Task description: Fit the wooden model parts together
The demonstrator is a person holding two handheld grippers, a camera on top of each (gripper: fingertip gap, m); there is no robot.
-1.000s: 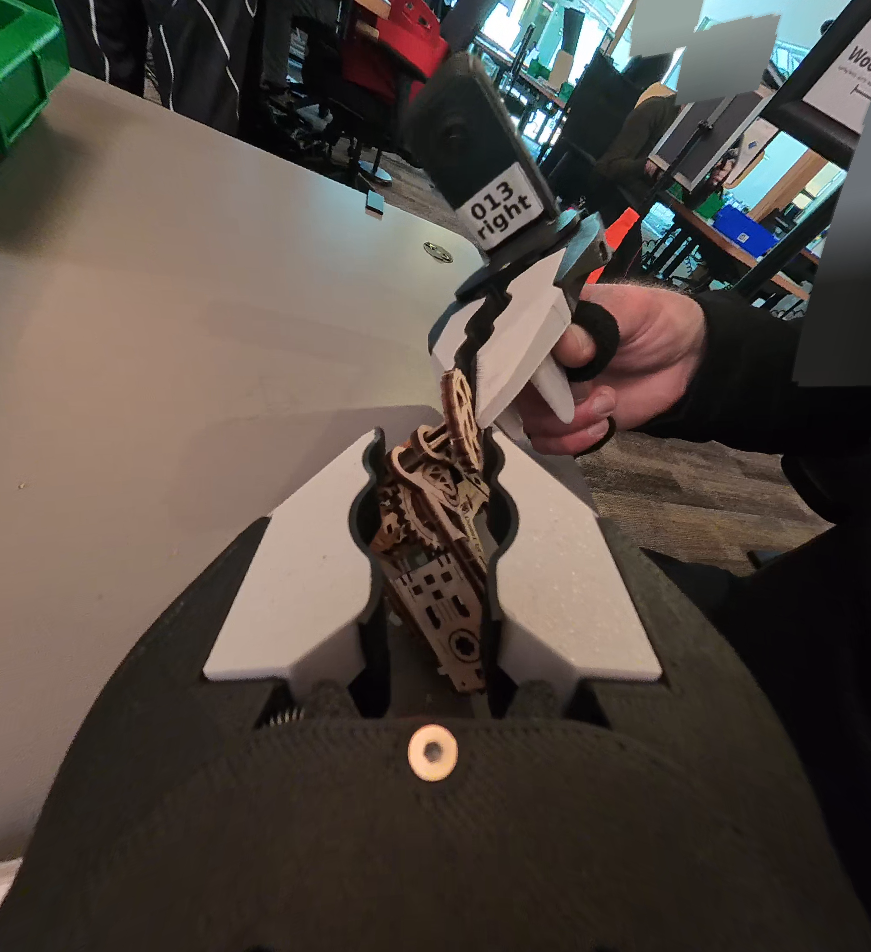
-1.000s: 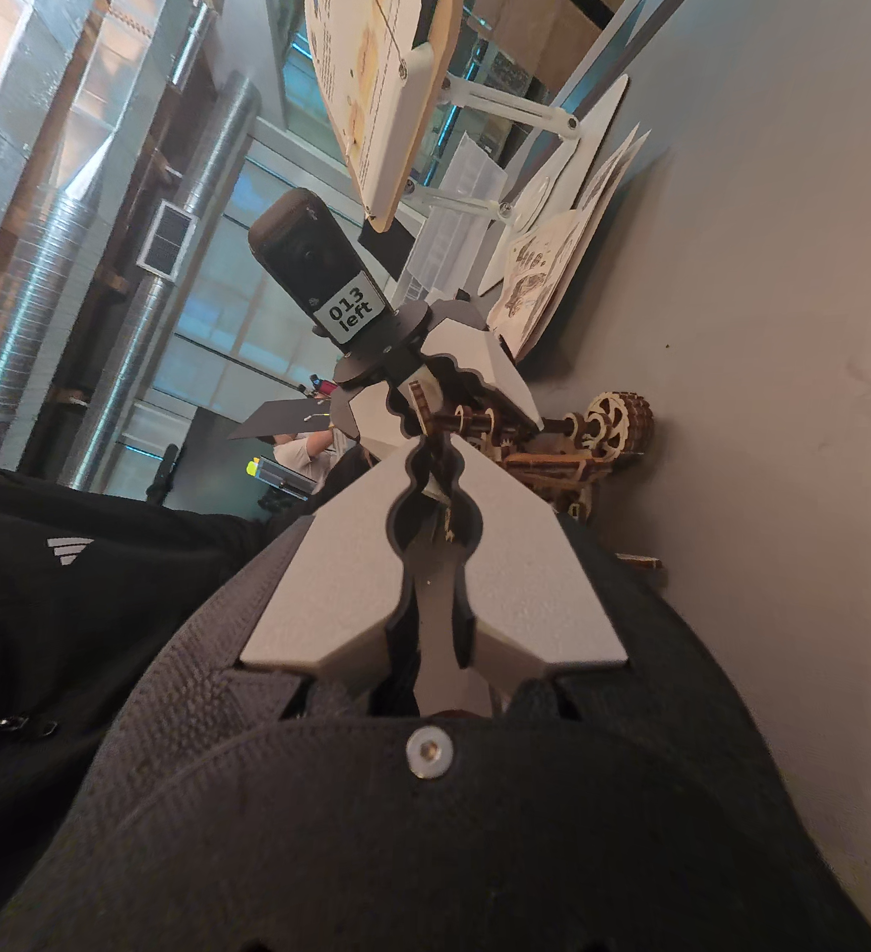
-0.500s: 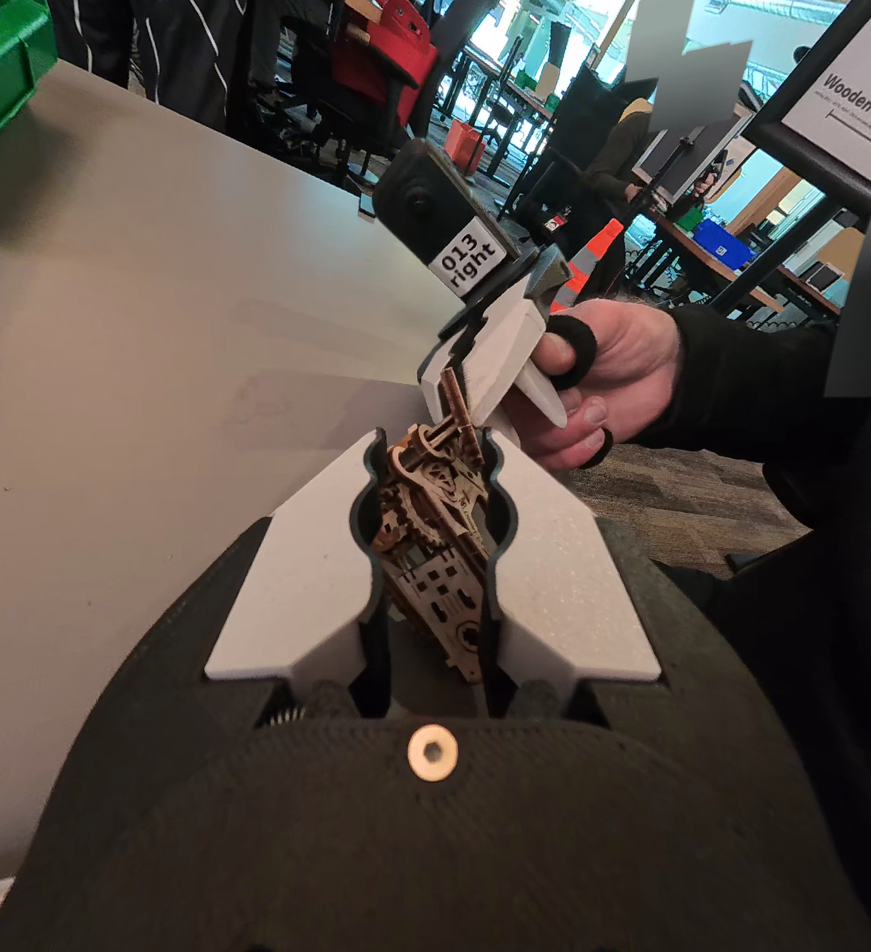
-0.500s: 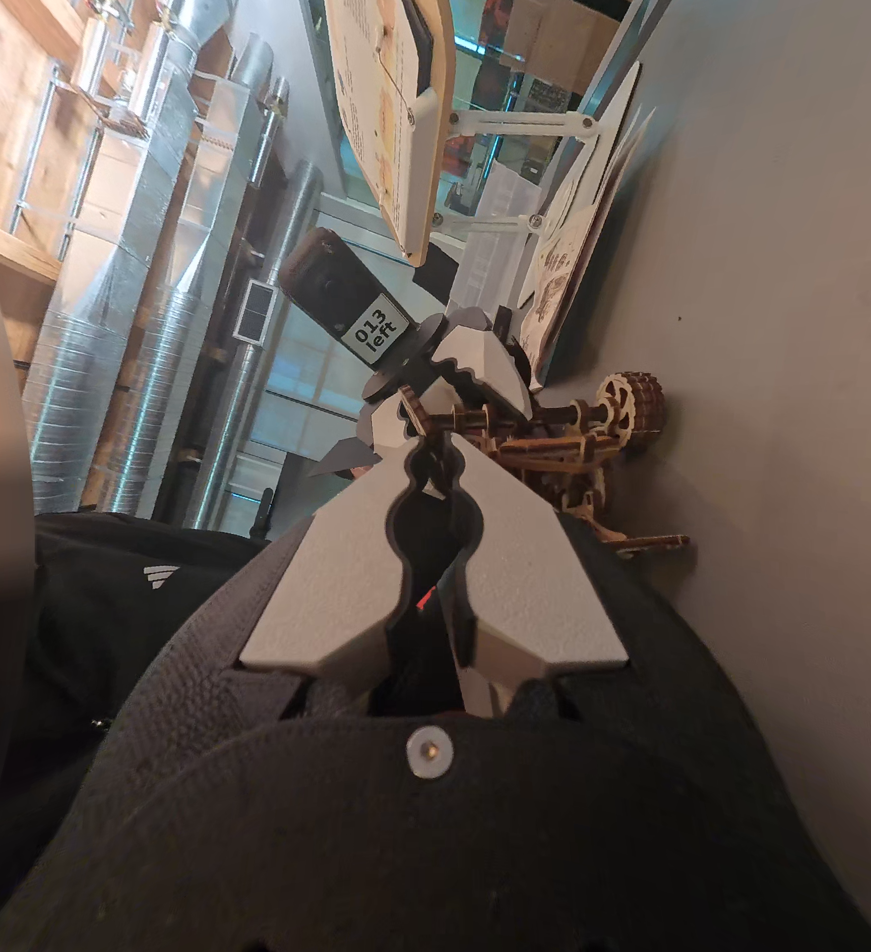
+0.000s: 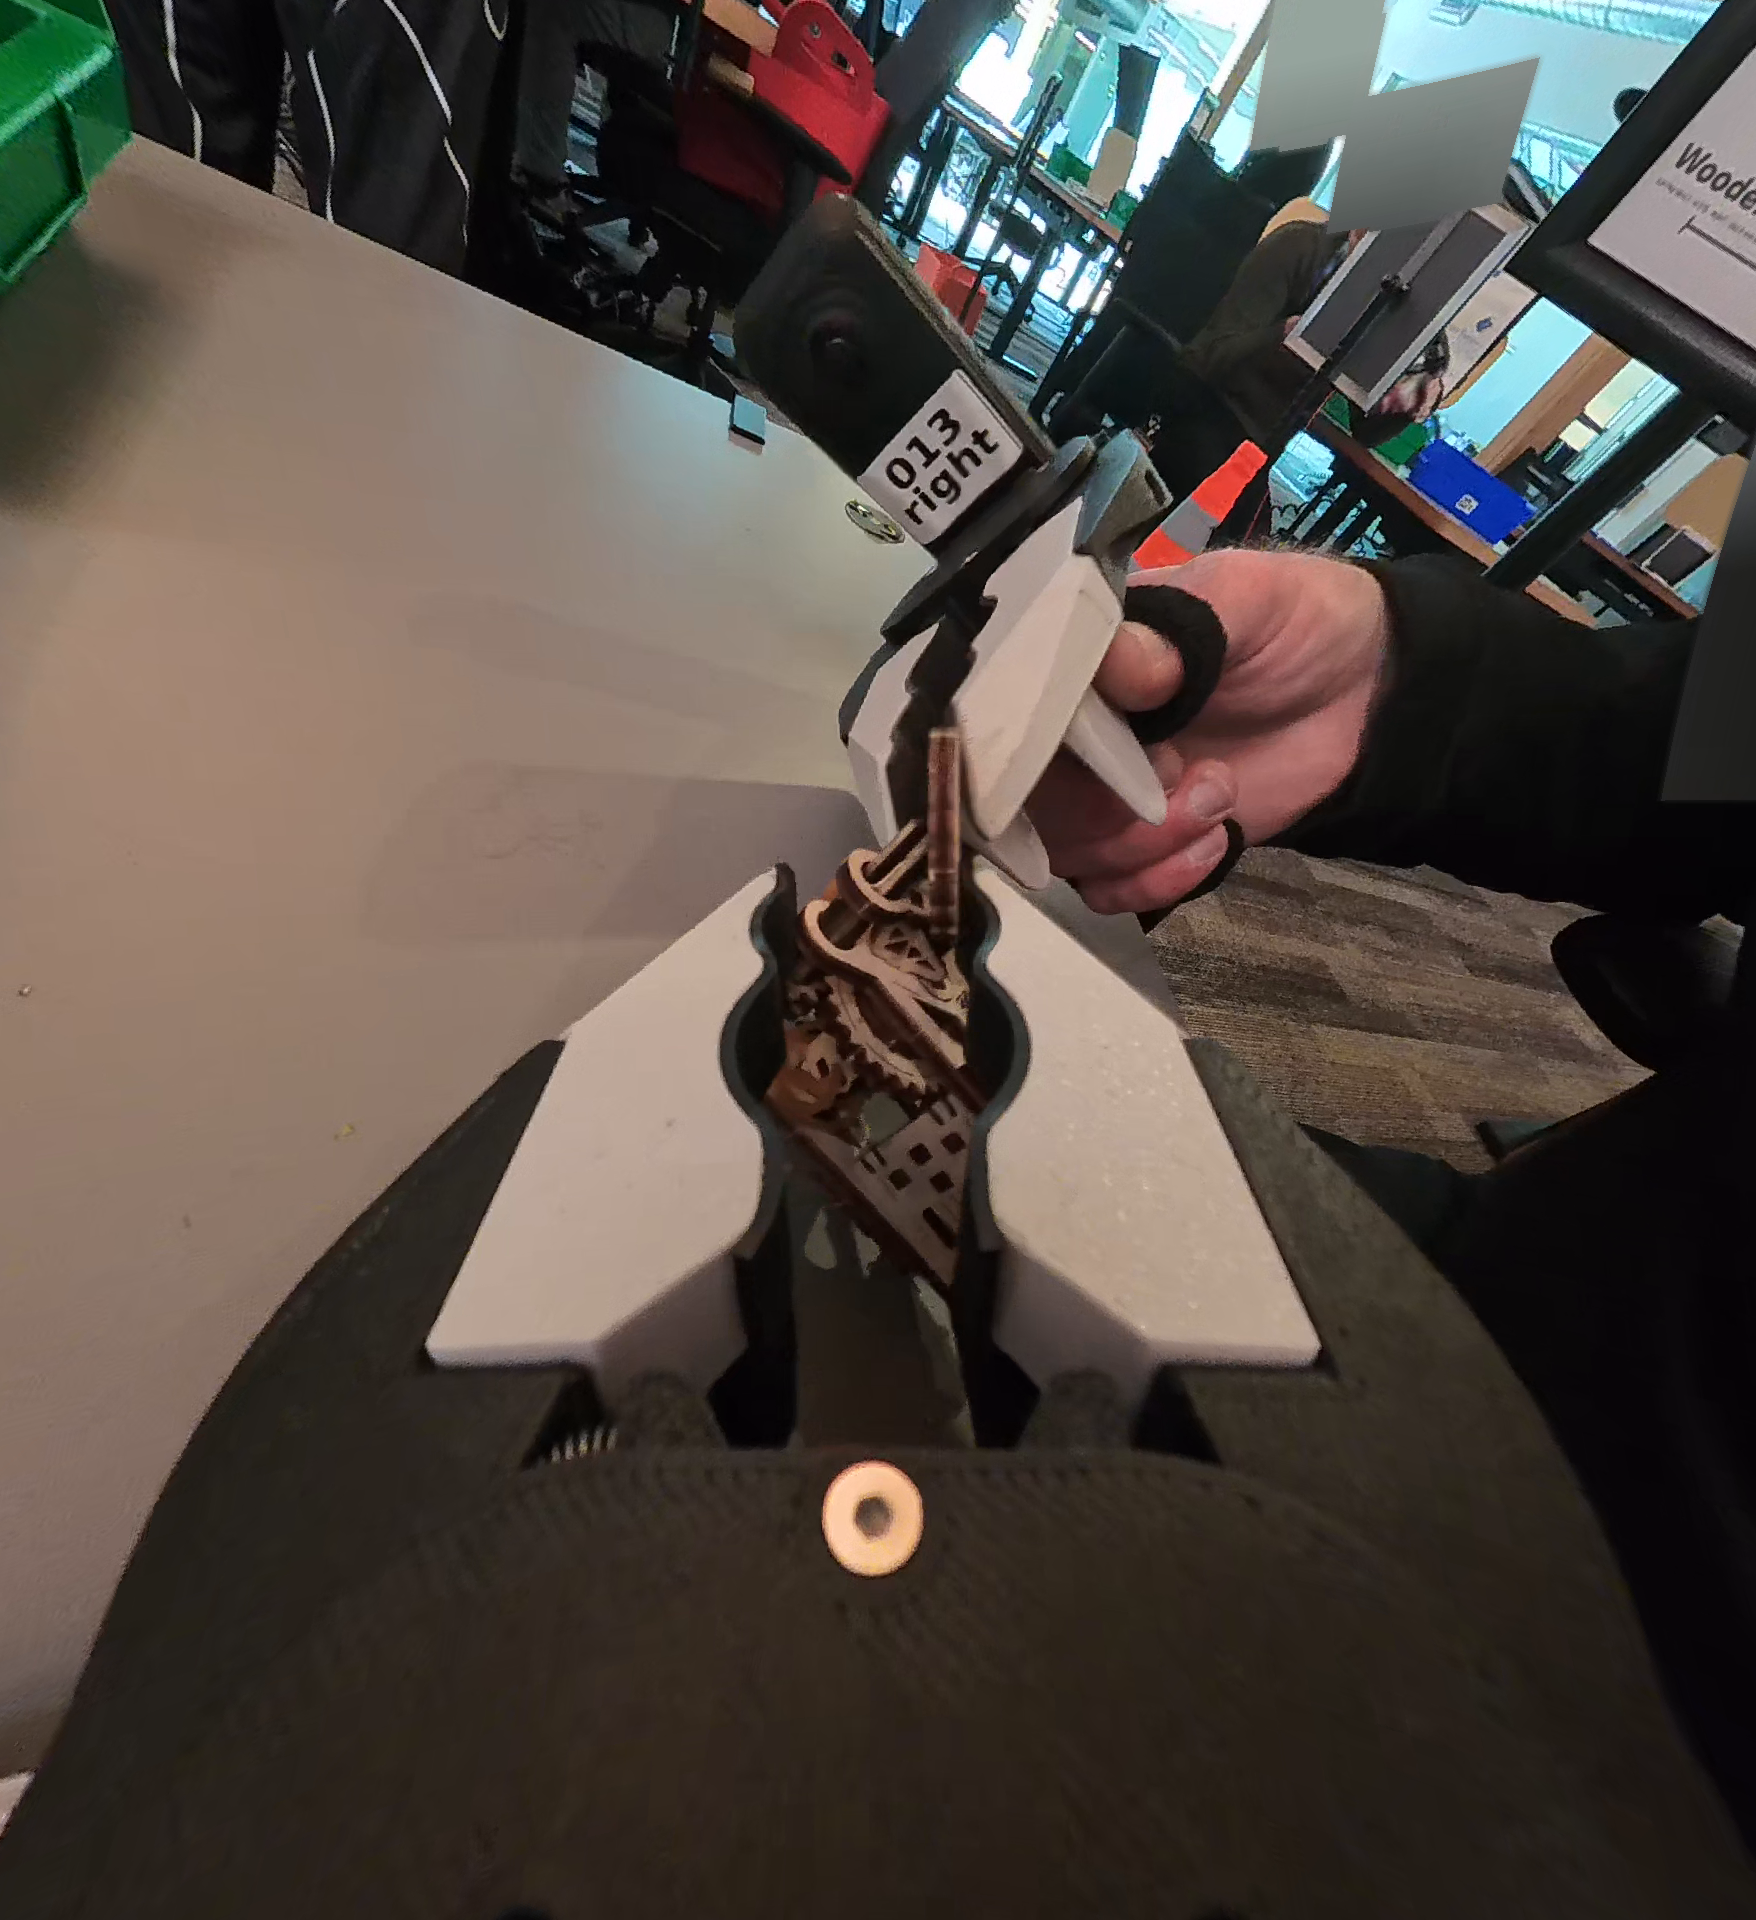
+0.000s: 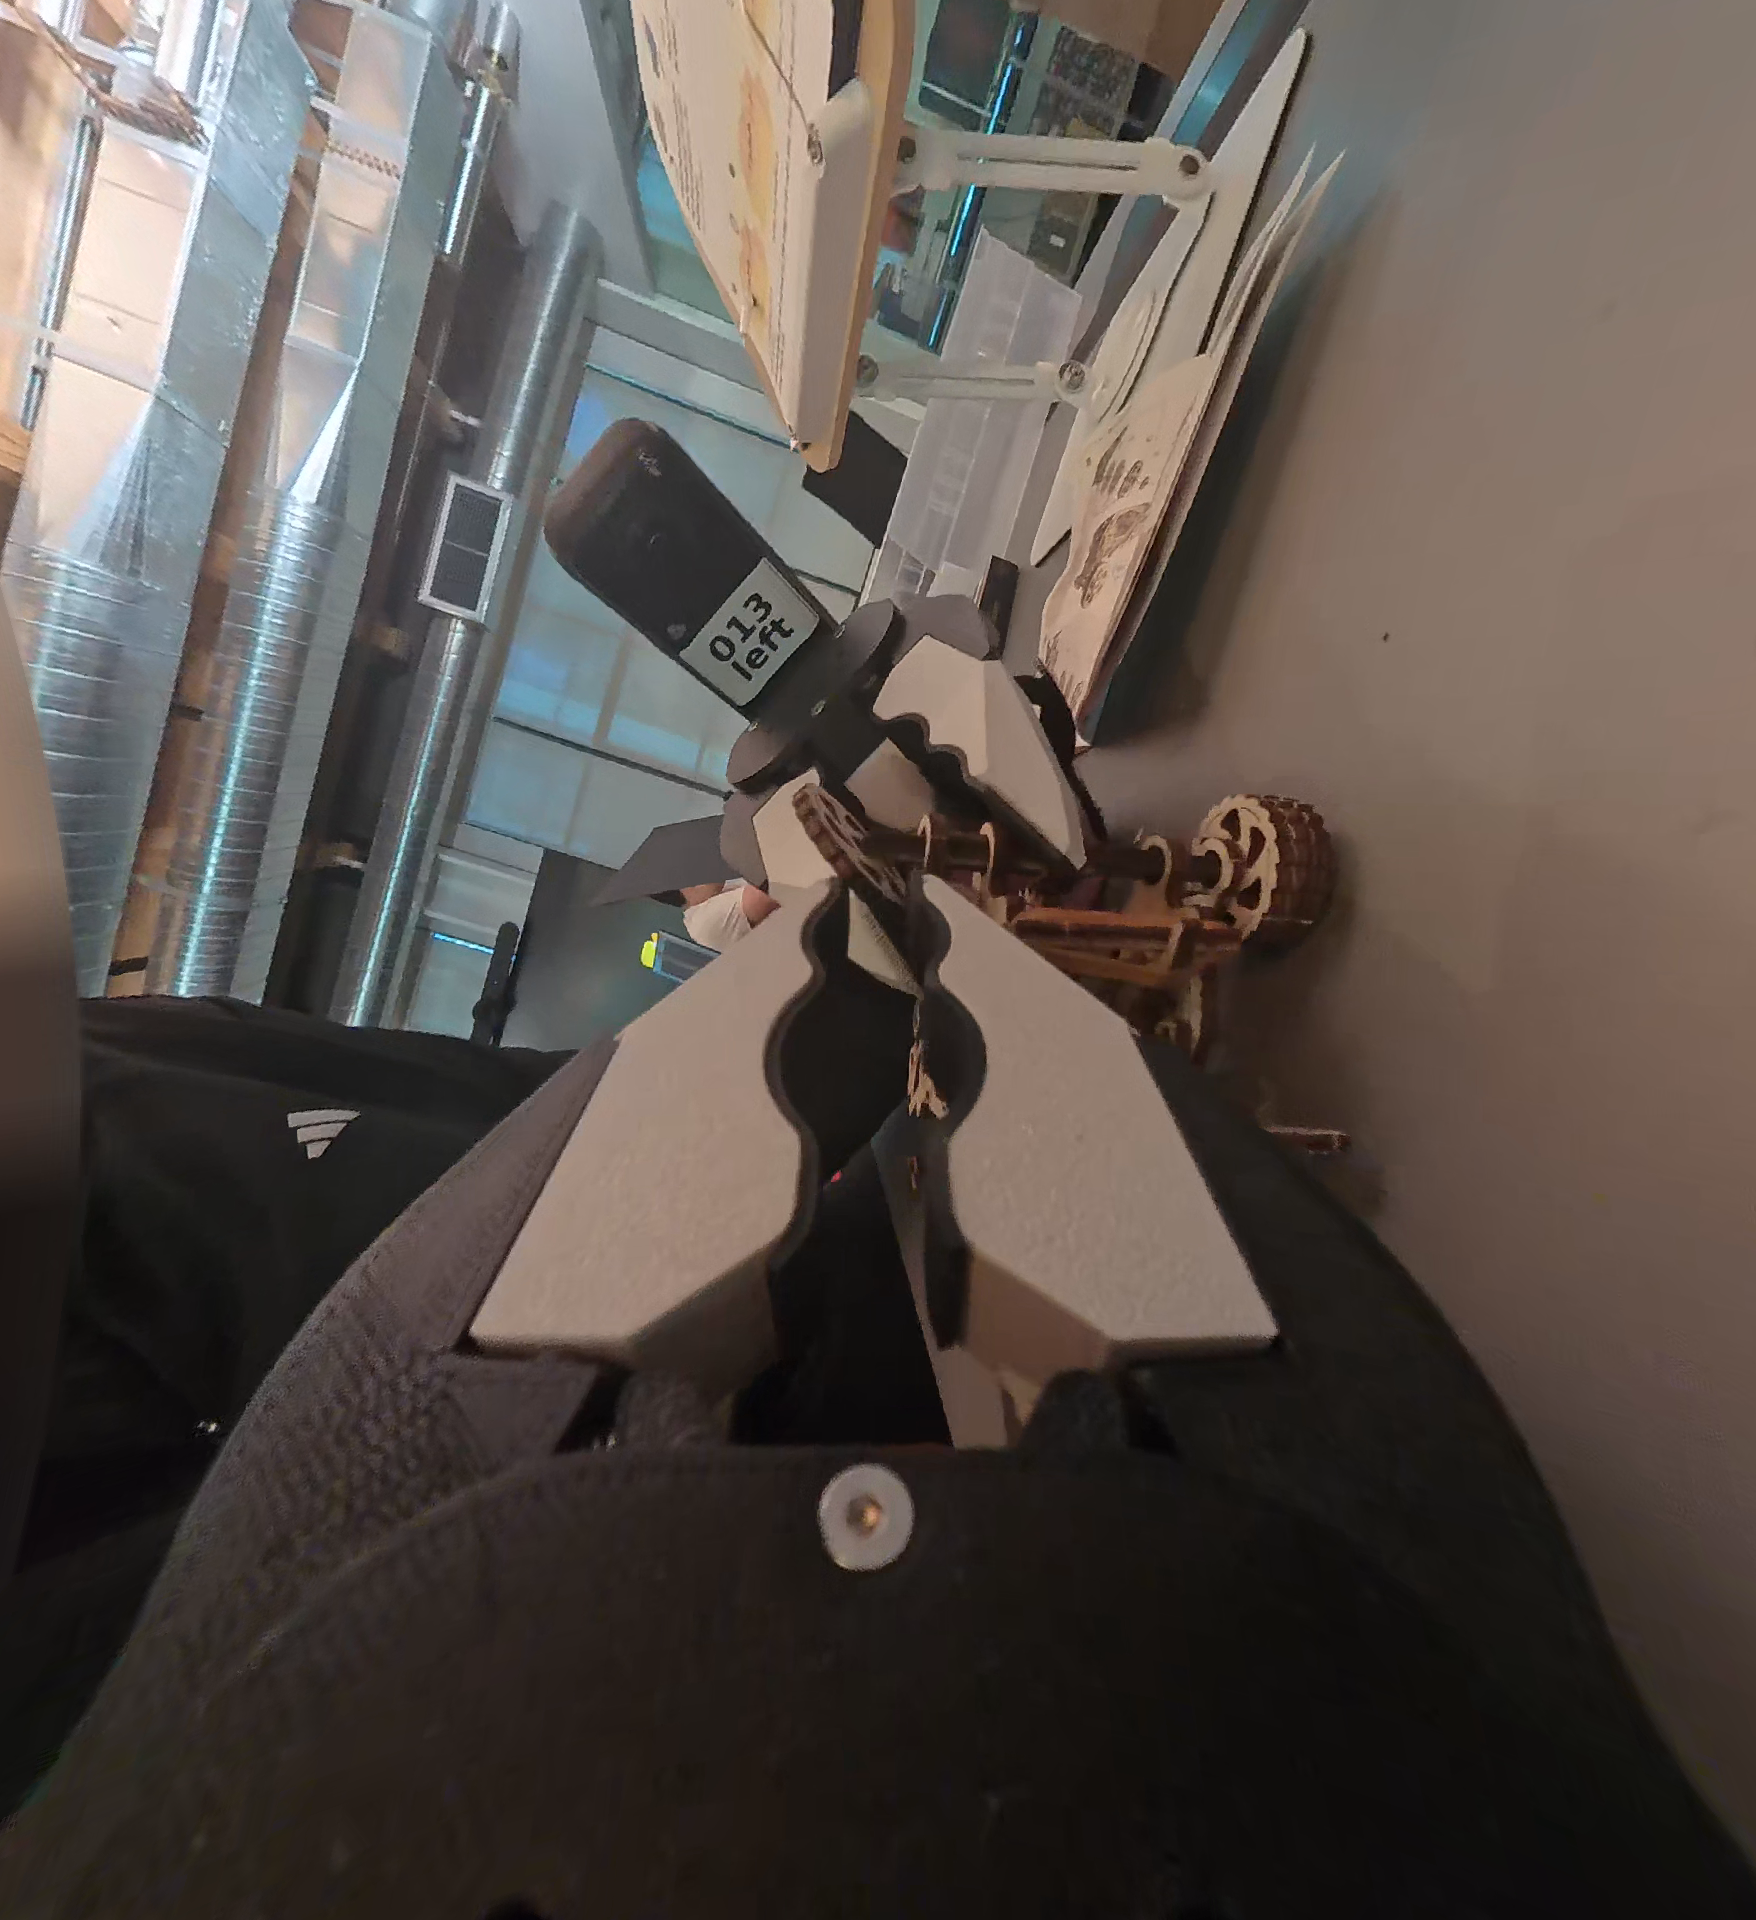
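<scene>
Two grippers meet over the table (image 5: 230, 779). Left gripper (image 5: 874, 925) jaws clamp the wooden model (image 5: 879, 1049), steadying it between them. Right gripper (image 5: 921, 821) jaws pinch a thin wheel (image 5: 943, 821) edge-on, just past the left jaws' tips, likely for pressing onto the model.
</scene>
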